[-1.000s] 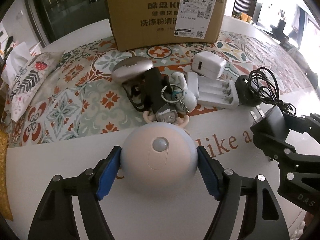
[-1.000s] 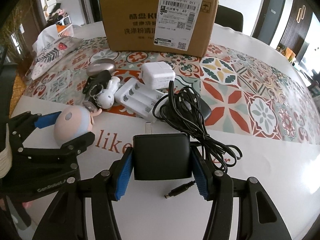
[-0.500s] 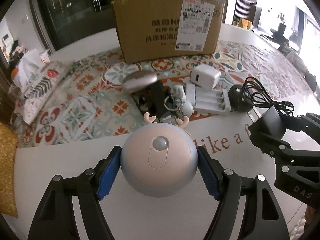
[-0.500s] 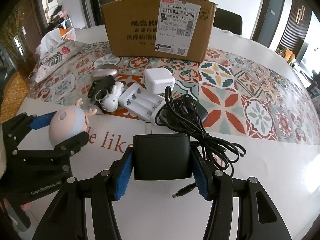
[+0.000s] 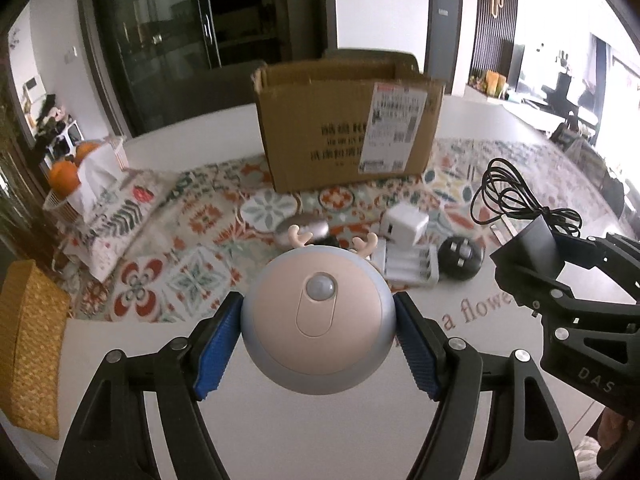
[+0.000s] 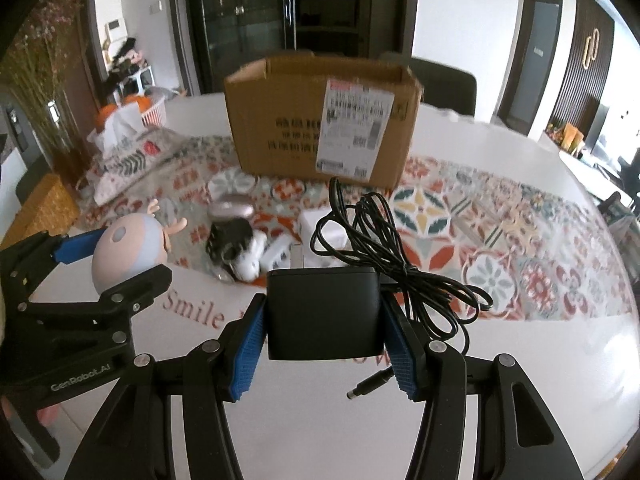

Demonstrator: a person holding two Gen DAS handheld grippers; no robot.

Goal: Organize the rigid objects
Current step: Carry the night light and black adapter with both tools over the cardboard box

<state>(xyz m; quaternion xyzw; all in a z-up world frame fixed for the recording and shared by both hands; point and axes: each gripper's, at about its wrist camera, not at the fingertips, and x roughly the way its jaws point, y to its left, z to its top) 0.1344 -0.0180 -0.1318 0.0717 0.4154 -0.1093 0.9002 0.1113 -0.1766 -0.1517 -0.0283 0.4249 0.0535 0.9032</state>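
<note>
My left gripper (image 5: 318,350) is shut on a round pink-and-grey deer night light (image 5: 318,320) with small antlers, held above the table. It also shows in the right wrist view (image 6: 128,250). My right gripper (image 6: 324,354) is shut on a black power adapter (image 6: 323,312) whose coiled black cable (image 6: 384,256) hangs off to the right with its plug (image 6: 368,386) dangling. The adapter also shows in the left wrist view (image 5: 532,246). An open cardboard box (image 5: 348,128) stands at the back of the table, also seen in the right wrist view (image 6: 320,120).
On the patterned mat (image 5: 192,240) lie a white charger cube (image 5: 404,226), a white battery charger (image 5: 408,266), a round black plug (image 5: 460,258), a silver oval case (image 6: 232,210) and a black keyring bundle (image 6: 230,240). A tissue pouch (image 5: 116,216) and orange basket (image 5: 68,176) sit left.
Both grippers have risen with their objects; the table items look smaller and lower, and the box's open top has come into view. The cable has lifted off the table.
</note>
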